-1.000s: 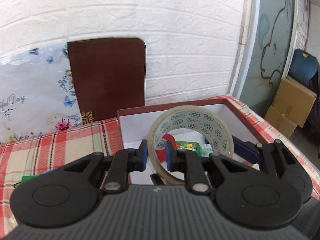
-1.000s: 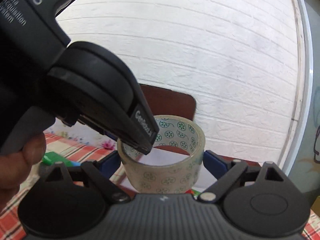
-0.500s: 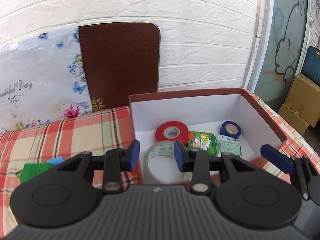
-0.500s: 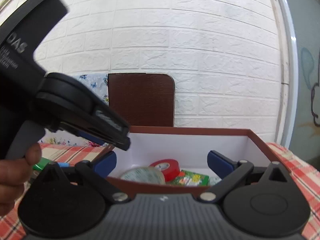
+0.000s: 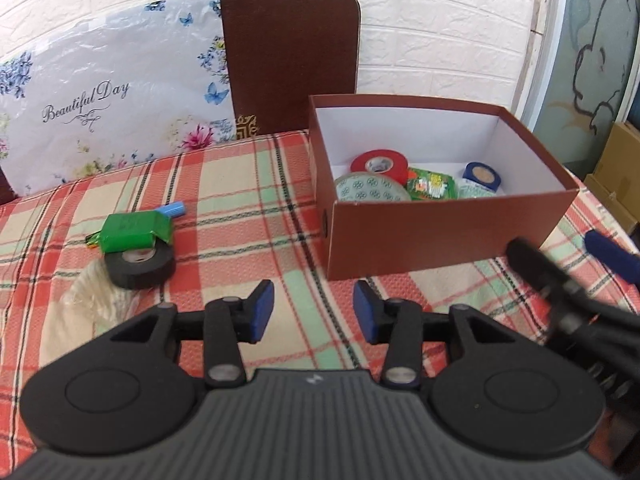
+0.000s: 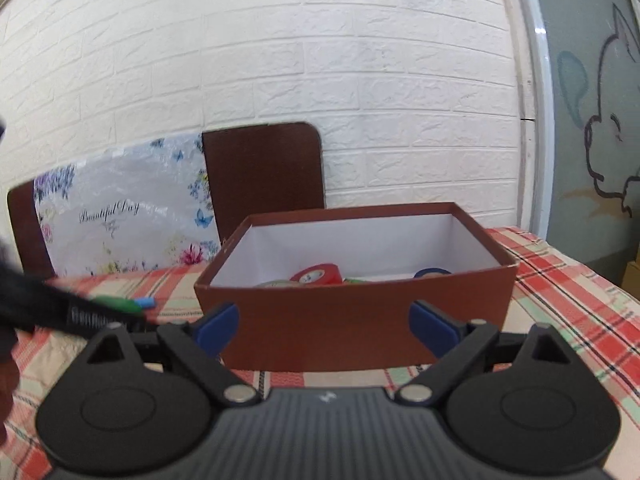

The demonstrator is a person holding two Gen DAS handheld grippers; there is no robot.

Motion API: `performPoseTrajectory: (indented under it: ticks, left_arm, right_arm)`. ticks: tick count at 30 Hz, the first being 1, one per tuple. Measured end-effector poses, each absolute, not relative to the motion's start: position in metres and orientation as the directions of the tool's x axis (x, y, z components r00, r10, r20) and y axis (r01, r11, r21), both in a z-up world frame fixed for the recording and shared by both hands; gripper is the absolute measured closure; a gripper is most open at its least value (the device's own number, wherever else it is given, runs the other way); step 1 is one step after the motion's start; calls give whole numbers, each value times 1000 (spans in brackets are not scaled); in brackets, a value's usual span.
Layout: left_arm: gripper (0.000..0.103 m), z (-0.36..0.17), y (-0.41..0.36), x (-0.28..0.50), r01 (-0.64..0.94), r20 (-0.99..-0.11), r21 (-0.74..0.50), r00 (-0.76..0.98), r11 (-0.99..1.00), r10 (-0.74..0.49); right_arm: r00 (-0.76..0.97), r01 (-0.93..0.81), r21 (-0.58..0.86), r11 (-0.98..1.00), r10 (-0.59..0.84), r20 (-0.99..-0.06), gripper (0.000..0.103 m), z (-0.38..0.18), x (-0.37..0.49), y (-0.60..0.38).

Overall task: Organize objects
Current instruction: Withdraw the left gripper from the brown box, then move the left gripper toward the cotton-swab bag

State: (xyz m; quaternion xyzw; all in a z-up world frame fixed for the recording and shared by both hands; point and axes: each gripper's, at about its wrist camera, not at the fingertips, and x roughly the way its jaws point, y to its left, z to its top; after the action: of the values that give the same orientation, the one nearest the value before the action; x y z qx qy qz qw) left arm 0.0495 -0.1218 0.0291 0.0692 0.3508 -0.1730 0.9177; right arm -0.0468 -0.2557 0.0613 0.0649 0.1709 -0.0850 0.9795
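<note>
Both tools stand apart-fingered and empty near the brown box (image 5: pixel 448 236): left tool (image 5: pixel 314 312) just before its near-left corner, right tool (image 6: pixel 324 320) before its front wall. Inside the box lie patterned tape (image 5: pixel 370 190), red tape (image 5: pixel 380 164), green packet (image 5: pixel 432 184) and blue tape (image 5: pixel 482 174). Left of the box, black tape (image 5: pixel 140 266) rests on the tabletop (image 5: pixel 248 216).

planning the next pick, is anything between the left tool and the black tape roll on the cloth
Nothing visible blocks it. The left tool is open over bare plaid tablecloth, and the black tape roll lies ahead to its left. A green packet rests on the roll's far edge, and a white cloth touches its near left side.
</note>
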Motion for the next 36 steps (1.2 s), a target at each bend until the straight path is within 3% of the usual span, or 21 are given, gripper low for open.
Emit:
performPoseTrajectory:
  ticks: [8, 27, 36]
  left_arm:
    - [53, 31, -121, 32, 368, -659, 23, 705, 929, -263]
    - [52, 28, -119, 20, 351, -649, 52, 723, 935, -235]
    - [52, 4, -61, 28, 298, -654, 2, 722, 954, -224]
  right_arm:
    - [921, 234, 174, 956, -161, -354, 7, 74, -58, -275]
    - [930, 216, 199, 956, -139, -341, 8, 77, -66, -274]
    - [905, 129, 162, 978, -50, -422, 9, 54, -46, -246]
